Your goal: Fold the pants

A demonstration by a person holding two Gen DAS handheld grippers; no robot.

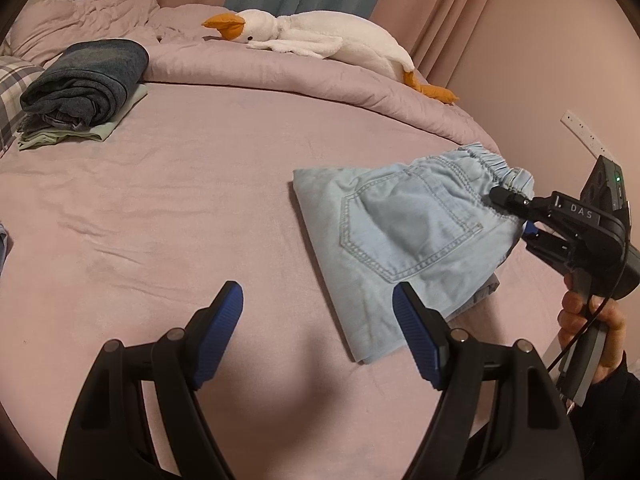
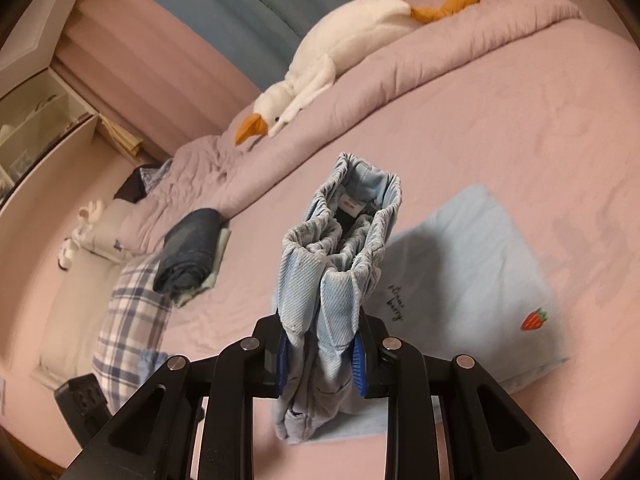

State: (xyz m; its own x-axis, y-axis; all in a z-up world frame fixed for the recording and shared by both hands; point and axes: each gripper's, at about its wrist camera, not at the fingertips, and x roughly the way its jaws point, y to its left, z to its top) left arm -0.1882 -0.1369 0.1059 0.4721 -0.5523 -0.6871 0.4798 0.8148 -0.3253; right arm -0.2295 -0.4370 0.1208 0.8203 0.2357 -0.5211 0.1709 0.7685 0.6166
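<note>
The light blue denim pants (image 1: 404,236) lie folded on the pink bed, back pocket up, at the right of the left wrist view. My right gripper (image 1: 516,216) is shut on their elastic waistband and lifts that end. In the right wrist view the bunched waistband (image 2: 340,248) stands up between the blue pads (image 2: 282,364), and the rest of the pants (image 2: 472,264) lies flat beyond, with a strawberry patch. My left gripper (image 1: 318,332) is open and empty, just above the bed beside the pants' near corner.
A stack of folded clothes (image 1: 84,88) topped by dark blue fabric sits at the far left of the bed. A white goose plush (image 1: 316,38) lies on the rolled duvet (image 1: 280,72) behind. A plaid pillow (image 2: 132,316) is at the left. Wall on the right.
</note>
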